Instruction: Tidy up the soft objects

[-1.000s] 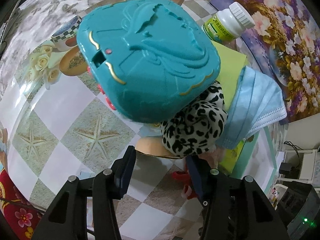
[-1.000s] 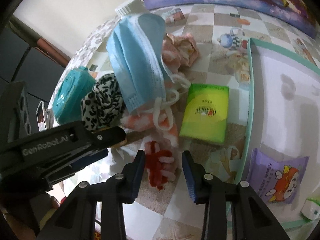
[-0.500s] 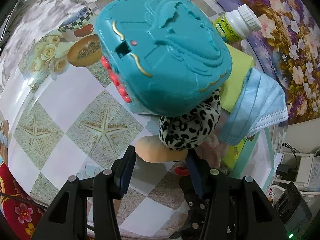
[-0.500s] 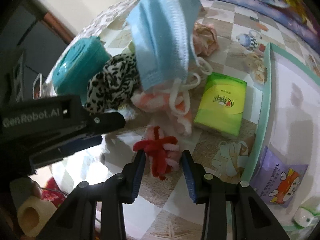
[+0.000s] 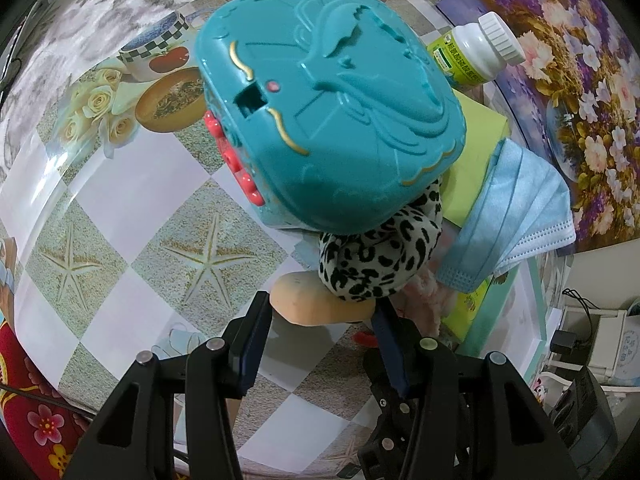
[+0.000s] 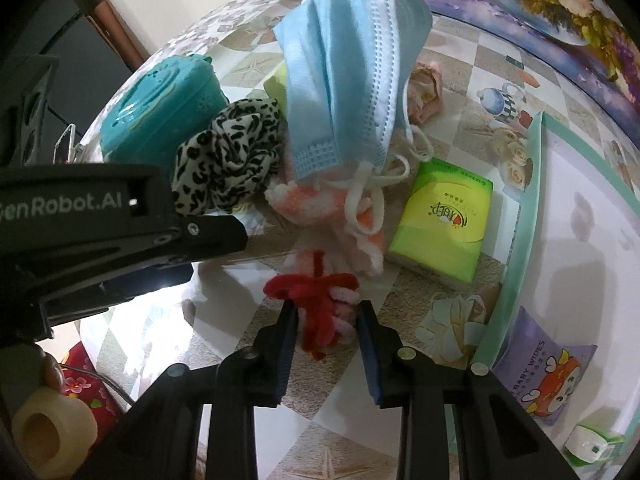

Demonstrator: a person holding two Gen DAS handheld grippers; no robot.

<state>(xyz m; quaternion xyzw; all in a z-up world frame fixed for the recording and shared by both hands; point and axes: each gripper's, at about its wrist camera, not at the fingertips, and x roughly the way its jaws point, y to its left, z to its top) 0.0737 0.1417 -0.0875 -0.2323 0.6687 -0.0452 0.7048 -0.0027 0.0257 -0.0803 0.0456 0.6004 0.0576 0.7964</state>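
In the right wrist view my right gripper [image 6: 326, 316] points down at a red and pink fuzzy bundle [image 6: 316, 300] on the checked tablecloth. Its jaws are closing, and both pads touch the bundle's sides. My left gripper [image 5: 320, 316] has a tan soft oblong piece [image 5: 312, 308] spanning the gap between its fingers. A leopard-print scrunchie [image 5: 380, 252] lies just beyond the tan piece, under a teal plastic case [image 5: 328, 120]. A blue face mask [image 6: 348, 68] drapes over the pile, with an orange and white fluffy cloth [image 6: 320, 204] below it. The left gripper [image 6: 224, 236] reaches in from the left.
A green tissue pack [image 6: 440, 232] lies beside a white tray with a teal rim [image 6: 532, 200]. The tray holds a purple wipes pack [image 6: 548, 376]. A white-capped bottle [image 5: 476, 52] stands behind the pile, near a pink cloth [image 6: 424, 92].
My right gripper has moved over the red fuzzy bundle, rolled, and narrowed its jaws onto it. The left gripper has barely shifted and keeps the tan piece between its fingers.
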